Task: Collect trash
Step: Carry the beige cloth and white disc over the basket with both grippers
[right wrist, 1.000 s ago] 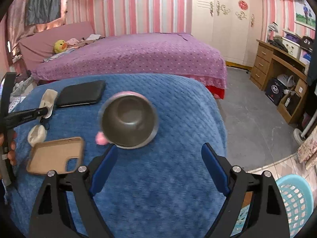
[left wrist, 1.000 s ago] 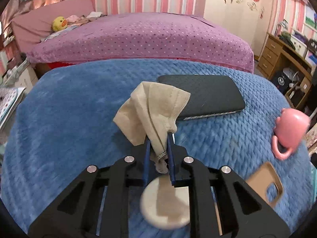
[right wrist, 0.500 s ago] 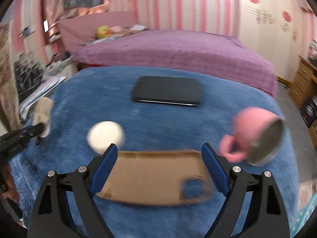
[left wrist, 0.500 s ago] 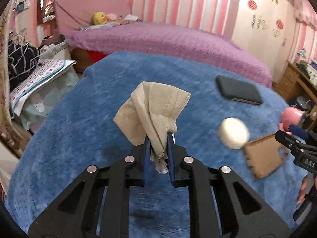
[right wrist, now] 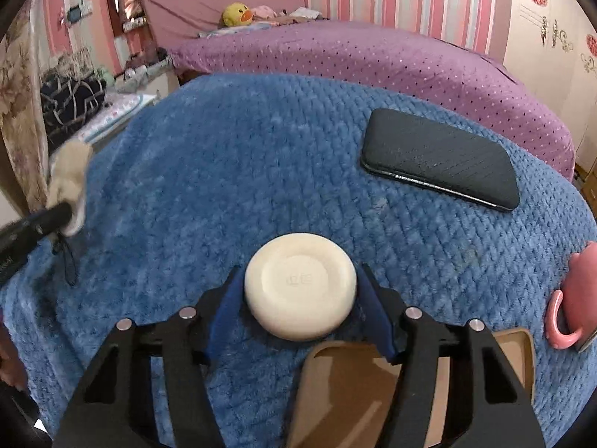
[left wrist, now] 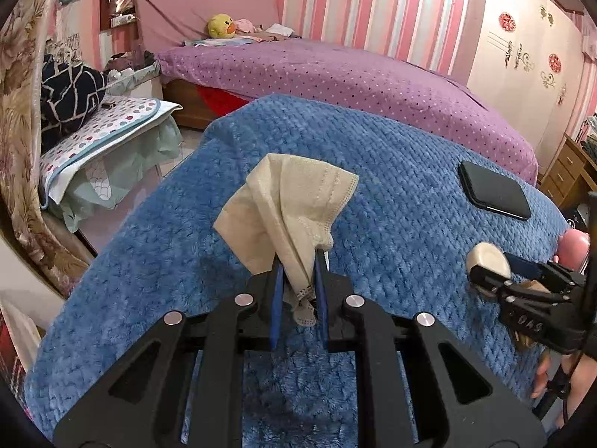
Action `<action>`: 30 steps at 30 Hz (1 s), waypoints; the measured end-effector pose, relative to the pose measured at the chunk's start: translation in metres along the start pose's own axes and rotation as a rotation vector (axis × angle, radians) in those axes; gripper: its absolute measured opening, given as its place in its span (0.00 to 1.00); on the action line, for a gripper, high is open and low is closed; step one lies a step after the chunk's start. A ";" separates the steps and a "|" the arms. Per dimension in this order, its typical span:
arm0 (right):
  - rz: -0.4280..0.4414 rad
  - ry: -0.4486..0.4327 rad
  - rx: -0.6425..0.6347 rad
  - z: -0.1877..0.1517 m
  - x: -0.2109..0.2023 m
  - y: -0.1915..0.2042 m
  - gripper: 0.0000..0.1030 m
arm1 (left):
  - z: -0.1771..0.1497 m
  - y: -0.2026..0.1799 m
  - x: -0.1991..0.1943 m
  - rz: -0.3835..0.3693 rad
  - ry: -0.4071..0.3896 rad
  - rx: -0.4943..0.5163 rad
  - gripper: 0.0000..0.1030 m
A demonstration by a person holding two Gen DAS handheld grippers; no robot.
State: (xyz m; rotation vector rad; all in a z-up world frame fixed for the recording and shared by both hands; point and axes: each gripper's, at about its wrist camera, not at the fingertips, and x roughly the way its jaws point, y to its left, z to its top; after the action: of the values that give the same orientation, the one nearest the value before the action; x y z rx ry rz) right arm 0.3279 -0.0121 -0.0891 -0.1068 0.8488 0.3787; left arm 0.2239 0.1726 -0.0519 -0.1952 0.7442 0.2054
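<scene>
Left gripper [left wrist: 298, 261] is clamped tight on a crumpled beige face mask [left wrist: 287, 209], which sticks up from the jaws at the centre of the left wrist view, clear of the blue blanket [left wrist: 391, 171].

Right gripper [right wrist: 300, 287] has just been closing in. Its blue pads [right wrist: 224, 298] now sit on both sides of a round cream puck [right wrist: 300, 285], low centre in the right wrist view, and look to be touching its rim. Whether the puck is still resting on the blanket I can't tell.

A tan phone case [right wrist: 347, 392] lies on the blanket under that gripper at the bottom of the frame. A black phone [right wrist: 440, 158] lies flat at the upper right, and a pink mug [right wrist: 574, 298] lies on its side at the right edge. In the left wrist view the right gripper and puck show up at the right edge.
</scene>
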 end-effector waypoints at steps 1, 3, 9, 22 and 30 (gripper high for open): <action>-0.002 -0.024 0.009 0.000 -0.007 -0.003 0.59 | 0.000 -0.002 -0.002 0.001 -0.003 0.005 0.14; -0.013 -0.078 0.025 0.001 -0.028 -0.014 0.59 | 0.002 -0.006 -0.008 -0.016 -0.013 0.008 0.14; -0.077 -0.143 0.078 -0.012 -0.082 -0.057 0.59 | -0.001 -0.041 -0.028 -0.071 -0.046 0.053 0.14; -0.322 -0.194 0.295 -0.125 -0.230 -0.204 0.59 | -0.044 -0.172 -0.087 -0.297 -0.081 0.212 0.14; -0.495 -0.209 0.374 -0.191 -0.283 -0.272 0.59 | -0.095 -0.275 -0.121 -0.410 -0.083 0.375 0.14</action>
State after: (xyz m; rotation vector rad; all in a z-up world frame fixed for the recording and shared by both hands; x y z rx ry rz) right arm 0.1224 -0.3907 -0.0193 0.0703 0.6458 -0.2327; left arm 0.1457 -0.1296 -0.0088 0.0208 0.6326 -0.3135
